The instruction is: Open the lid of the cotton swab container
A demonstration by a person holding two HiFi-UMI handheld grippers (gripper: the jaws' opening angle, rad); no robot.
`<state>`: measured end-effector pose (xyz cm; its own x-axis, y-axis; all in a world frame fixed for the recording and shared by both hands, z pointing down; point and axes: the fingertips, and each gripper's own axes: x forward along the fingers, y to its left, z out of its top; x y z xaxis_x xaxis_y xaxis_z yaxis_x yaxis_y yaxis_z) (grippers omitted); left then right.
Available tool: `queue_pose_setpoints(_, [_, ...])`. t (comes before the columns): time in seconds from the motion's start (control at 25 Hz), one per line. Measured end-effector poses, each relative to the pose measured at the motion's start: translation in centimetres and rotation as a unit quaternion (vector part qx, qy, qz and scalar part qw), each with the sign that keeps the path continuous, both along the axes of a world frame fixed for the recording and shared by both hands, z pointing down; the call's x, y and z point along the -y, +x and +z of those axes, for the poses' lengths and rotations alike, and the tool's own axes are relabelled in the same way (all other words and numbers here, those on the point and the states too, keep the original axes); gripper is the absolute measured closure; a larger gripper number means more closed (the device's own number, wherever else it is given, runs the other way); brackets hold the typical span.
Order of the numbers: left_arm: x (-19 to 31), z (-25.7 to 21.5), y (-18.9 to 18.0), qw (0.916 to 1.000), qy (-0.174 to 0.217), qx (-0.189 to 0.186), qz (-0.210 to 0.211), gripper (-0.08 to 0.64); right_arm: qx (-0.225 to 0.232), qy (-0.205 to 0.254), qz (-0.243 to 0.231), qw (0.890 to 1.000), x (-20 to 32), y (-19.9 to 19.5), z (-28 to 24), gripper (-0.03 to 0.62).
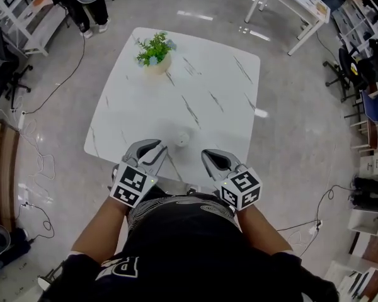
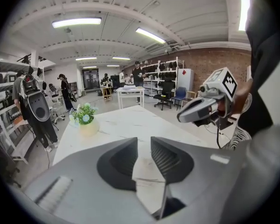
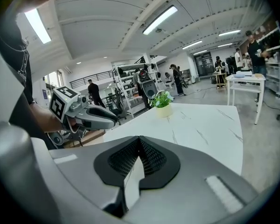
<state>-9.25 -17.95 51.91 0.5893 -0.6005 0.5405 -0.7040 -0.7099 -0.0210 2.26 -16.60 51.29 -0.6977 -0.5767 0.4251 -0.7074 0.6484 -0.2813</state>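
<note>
The grey left gripper (image 2: pixel 143 146) with black ribbed pads holds its jaws parted, only bare tabletop showing in the gap; the matching right gripper (image 3: pixel 139 144) beside it has its jaws pressed together at the tips, gripping nothing; just ahead of both, nearer the left one, the small white round cotton swab container (image 1: pixel 181 138) stands on the white marble-patterned table (image 1: pixel 220 99); well beyond it, ahead of the left gripper, sits a green leafy plant in a cream pot (image 1: pixel 154 52).
</note>
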Motion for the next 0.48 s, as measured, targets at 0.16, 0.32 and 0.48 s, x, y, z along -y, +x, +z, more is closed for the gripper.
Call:
queue_pose_setpoints(0.16, [0.2,0.5,0.1,0.9999,-0.009,0.002,0.008,0.382,0.0,0.004,0.004,1.0,0.0,0.2,-0.1,0.592])
queue_pose_setpoints(0.32, [0.3,1.0,0.6,0.9996,-0.014,0.009,0.025,0.351,-0.002,0.009,0.008,1.0,0.1,0.5,-0.2,0.592])
queue_pose_setpoints(0.48, [0.2,1.5,1.0,0.9989,-0.017,0.019,0.04,0.321,-0.002,0.013,0.012,1.0,0.1,0.9,-0.4,0.592])
